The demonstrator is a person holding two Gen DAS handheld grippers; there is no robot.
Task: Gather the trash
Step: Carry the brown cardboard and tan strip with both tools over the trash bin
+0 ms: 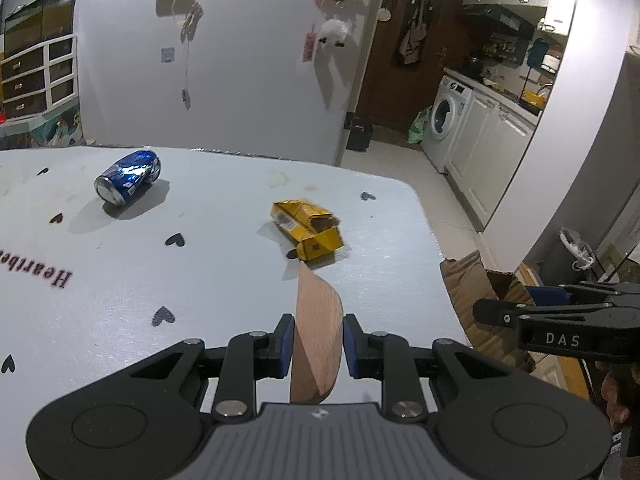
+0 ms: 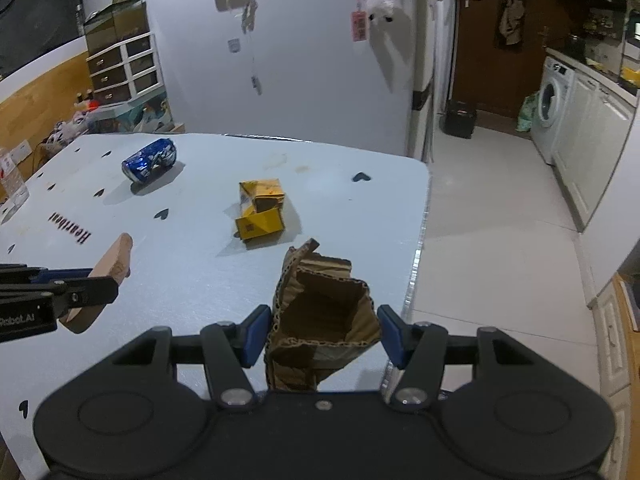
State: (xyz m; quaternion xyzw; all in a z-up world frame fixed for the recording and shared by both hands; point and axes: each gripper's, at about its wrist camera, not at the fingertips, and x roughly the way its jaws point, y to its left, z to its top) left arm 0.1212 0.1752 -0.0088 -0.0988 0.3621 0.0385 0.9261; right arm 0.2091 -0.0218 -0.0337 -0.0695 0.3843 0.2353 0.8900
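Observation:
In the left wrist view my left gripper (image 1: 319,322) is shut on a flat, curved wooden piece (image 1: 316,320), held above the white heart-print table (image 1: 200,280). My right gripper (image 2: 323,314) is shut on a crushed brown cardboard box (image 2: 320,312) near the table's right edge. On the table lie a dented blue can (image 1: 128,178) (image 2: 150,160) on its side and a crumpled yellow carton (image 1: 306,228) (image 2: 260,210). Each gripper shows in the other's view: the right gripper (image 1: 520,300) at the right, the left gripper (image 2: 100,280) with the wooden piece (image 2: 112,264) at the left.
A grey wall with hanging ornaments stands behind the table. Tiled floor (image 2: 500,220) lies right of the table edge, leading to a washing machine (image 2: 554,104) and white cabinets. A black bin (image 2: 460,118) stands by the door. A plastic bottle (image 2: 12,176) stands at the table's far left.

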